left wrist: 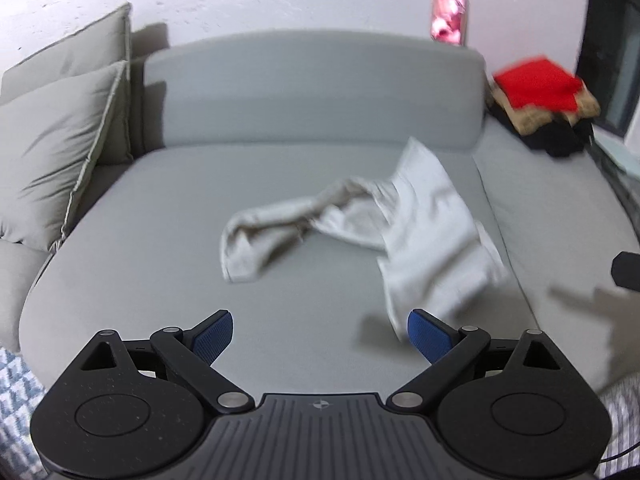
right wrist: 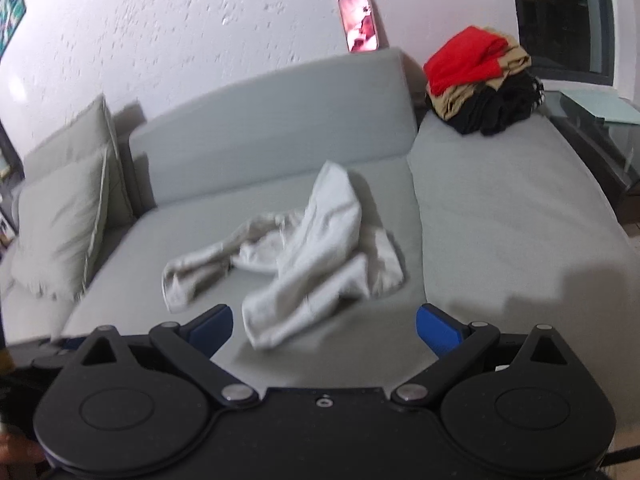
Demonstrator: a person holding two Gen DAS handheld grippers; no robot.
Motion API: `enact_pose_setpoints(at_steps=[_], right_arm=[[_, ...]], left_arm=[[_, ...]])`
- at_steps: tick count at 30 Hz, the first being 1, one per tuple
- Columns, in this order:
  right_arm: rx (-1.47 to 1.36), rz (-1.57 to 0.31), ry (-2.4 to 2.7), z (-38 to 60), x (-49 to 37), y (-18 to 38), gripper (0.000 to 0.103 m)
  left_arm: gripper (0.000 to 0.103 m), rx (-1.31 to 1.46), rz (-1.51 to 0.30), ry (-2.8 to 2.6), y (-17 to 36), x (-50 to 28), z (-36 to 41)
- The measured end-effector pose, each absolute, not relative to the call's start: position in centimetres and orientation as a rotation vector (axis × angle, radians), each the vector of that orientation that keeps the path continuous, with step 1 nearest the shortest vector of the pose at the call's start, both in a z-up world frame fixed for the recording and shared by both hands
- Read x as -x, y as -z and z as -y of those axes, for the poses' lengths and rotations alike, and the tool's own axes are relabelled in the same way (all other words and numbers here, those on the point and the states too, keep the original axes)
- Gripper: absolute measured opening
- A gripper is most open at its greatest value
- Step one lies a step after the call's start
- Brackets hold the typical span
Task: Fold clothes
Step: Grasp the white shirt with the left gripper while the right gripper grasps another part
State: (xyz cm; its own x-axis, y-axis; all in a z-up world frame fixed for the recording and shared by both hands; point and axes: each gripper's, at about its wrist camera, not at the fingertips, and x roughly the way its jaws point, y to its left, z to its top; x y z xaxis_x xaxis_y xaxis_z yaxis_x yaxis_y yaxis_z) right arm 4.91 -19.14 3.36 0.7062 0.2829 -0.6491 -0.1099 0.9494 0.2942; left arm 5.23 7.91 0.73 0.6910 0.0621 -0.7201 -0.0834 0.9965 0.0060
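Observation:
A crumpled white garment (left wrist: 360,232) lies twisted in the middle of the grey sofa seat (left wrist: 160,240); in the right wrist view the white garment (right wrist: 304,256) trails toward the front edge. My left gripper (left wrist: 320,334) is open above the seat, its right blue pad beside the garment's near corner, with nothing between the fingers. My right gripper (right wrist: 324,328) is open too, and the garment's near end lies just ahead between its pads, not held. A pile of folded clothes (right wrist: 480,80), red on top of tan and black, sits at the back right.
Two grey cushions (left wrist: 60,152) lean at the left end of the sofa. A phone (right wrist: 358,24) stands against the wall on the sofa backrest (right wrist: 280,120). A dark window (right wrist: 560,12) and a glass side table (right wrist: 600,120) are on the right.

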Motion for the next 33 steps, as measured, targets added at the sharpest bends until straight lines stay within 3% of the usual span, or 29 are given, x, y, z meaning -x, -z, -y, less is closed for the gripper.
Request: enact_pose_setpoints(at_steps=[4,6,7,9,10,15,19,23,26,28,30,31,33], right_arm=[[-0.291,-0.769,-0.245,19.2,-10.5,-1.8,0.1],[-0.335,-0.808,-0.256,19.0,-14.0,-0.1,0.097],[-0.361,-0.837,-0.246,19.0,-15.8,1.0,0.094],[-0.406,-0.899,-0.215,18.8,-19.4,3.3,0.072],[-0.426,-0.933,-0.197,18.7,-21.0,4.5,0.067],[-0.392,-1.061,-0.145,16.8,-26.6,9.0,0.067],[-0.322,-1.047,-0.113,15.0,-28.8,10.5,0.067],[-0.341,-0.995,-0.122,14.6,-31.0,10.3,0.067],[-0.374,-0.991,-0.125,14.6,-33.0,10.9,0.066],[-0.397,-0.989,-0.122,14.6,-34.4,11.5,0.066],[-0.419,-0.988,-0.12,14.6,-35.8,12.0,0.066],[-0.431,-0.987,-0.119,14.7,-36.4,12.3,0.066],[-0.453,-0.986,-0.116,14.7,-37.8,12.8,0.066]], left_arm=[[0.092,0.103,-0.809,-0.092,0.9,-8.1,-11.5],[0.08,0.14,-0.86,-0.089,2.6,-8.8,-12.5],[0.079,0.164,-0.885,-0.079,3.5,-9.0,-12.9],[0.079,0.243,-0.902,-0.022,4.8,-8.5,-13.3],[0.079,0.278,-0.905,0.009,5.4,-8.3,-13.4],[0.079,0.273,-0.86,0.144,6.9,-8.3,-11.7],[0.079,0.208,-0.784,0.247,7.3,-11.5,-9.0],[0.076,0.044,-0.819,0.32,9.0,-15.2,-5.1],[0.064,-0.027,-0.846,0.339,10.6,-16.8,-3.4],[0.05,-0.058,-0.87,0.357,11.6,-17.5,-2.6],[0.03,-0.1,-0.89,0.376,12.5,-18.0,-2.1],[0.029,-0.117,-0.894,0.384,12.8,-18.1,-1.9],[0.011,-0.15,-0.867,0.394,12.8,-18.2,-1.8]])
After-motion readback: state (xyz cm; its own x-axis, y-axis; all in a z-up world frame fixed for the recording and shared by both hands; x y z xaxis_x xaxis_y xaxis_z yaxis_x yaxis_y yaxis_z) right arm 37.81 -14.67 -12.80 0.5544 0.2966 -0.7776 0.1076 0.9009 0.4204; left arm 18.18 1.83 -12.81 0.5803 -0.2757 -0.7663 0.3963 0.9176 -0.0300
